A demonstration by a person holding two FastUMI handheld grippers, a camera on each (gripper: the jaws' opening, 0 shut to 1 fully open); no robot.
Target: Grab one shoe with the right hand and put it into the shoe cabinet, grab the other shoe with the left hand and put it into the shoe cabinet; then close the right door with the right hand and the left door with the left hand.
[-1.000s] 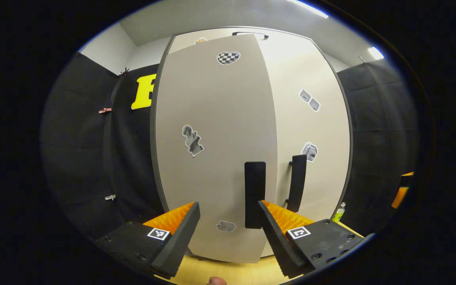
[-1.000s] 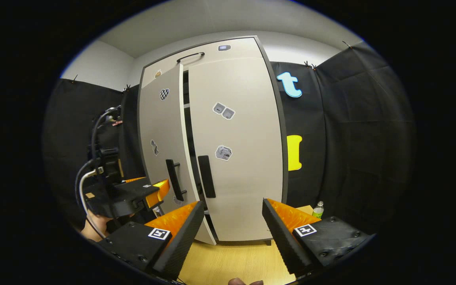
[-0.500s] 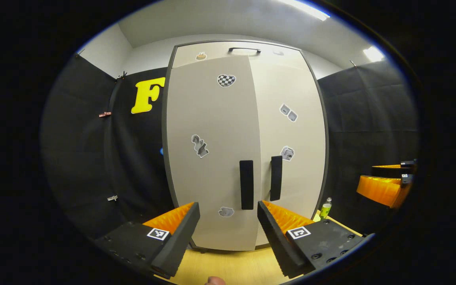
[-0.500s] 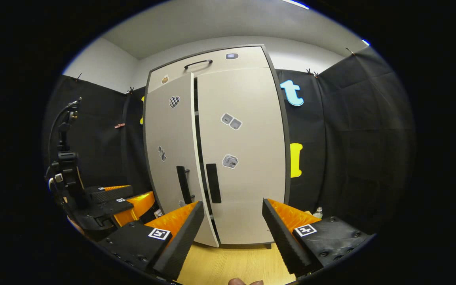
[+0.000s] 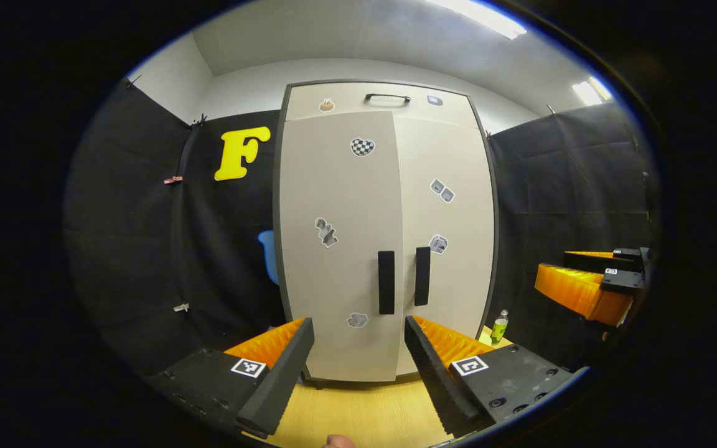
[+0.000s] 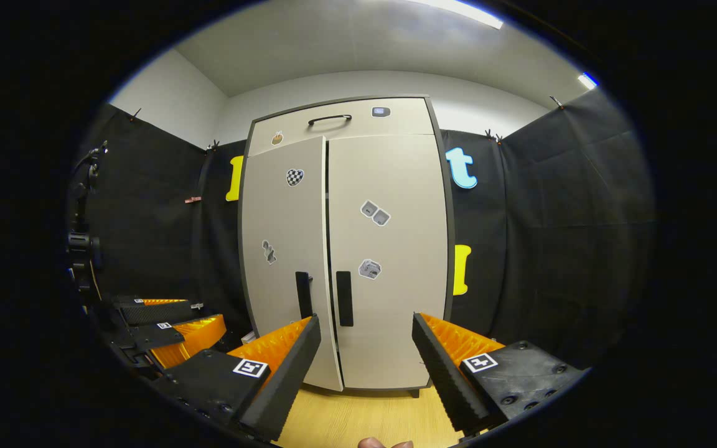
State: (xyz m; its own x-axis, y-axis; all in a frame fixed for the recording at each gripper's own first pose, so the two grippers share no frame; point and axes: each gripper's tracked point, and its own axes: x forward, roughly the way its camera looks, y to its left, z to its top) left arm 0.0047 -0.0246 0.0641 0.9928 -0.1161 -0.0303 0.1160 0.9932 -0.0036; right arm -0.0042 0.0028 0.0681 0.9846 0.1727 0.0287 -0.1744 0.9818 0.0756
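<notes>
I hold both grippers back from the tall beige two-door shoe cabinet [image 5: 389,205], which stands upright on the pale wooden floor [image 5: 358,414] against the black cloth wall. In the left gripper view the left gripper [image 5: 358,348] has its fingers spread wide with nothing between them, and the cabinet sits square ahead, well apart from the tips. The left door [image 5: 337,249] carries a long black vertical handle [image 5: 386,282]; the right door [image 5: 445,236] carries its twin [image 5: 422,275], and the two handles stand just beside each other. From this angle the doors look closed, or very nearly so. In the right gripper view the right gripper [image 6: 366,348] is likewise wide open and empty, and here the left door [image 6: 287,261] appears to stand slightly proud of the right door [image 6: 389,261] — a thin dark gap runs down between them, so I cannot tell whether the left one is fully seated. No shoe is in sight outside the cabinet; whether the pair sits inside I cannot tell. Small grey stickers dot both door faces, and a shallow top drawer with a black curved handle [image 5: 387,97] caps the cabinet. A small green-labelled plastic bottle [image 5: 499,326] stands on the floor just beside the cabinet's right foot. At the far right of the left gripper view I see the other gripper [image 5: 589,292], held off to the side — away from the doors.
</notes>
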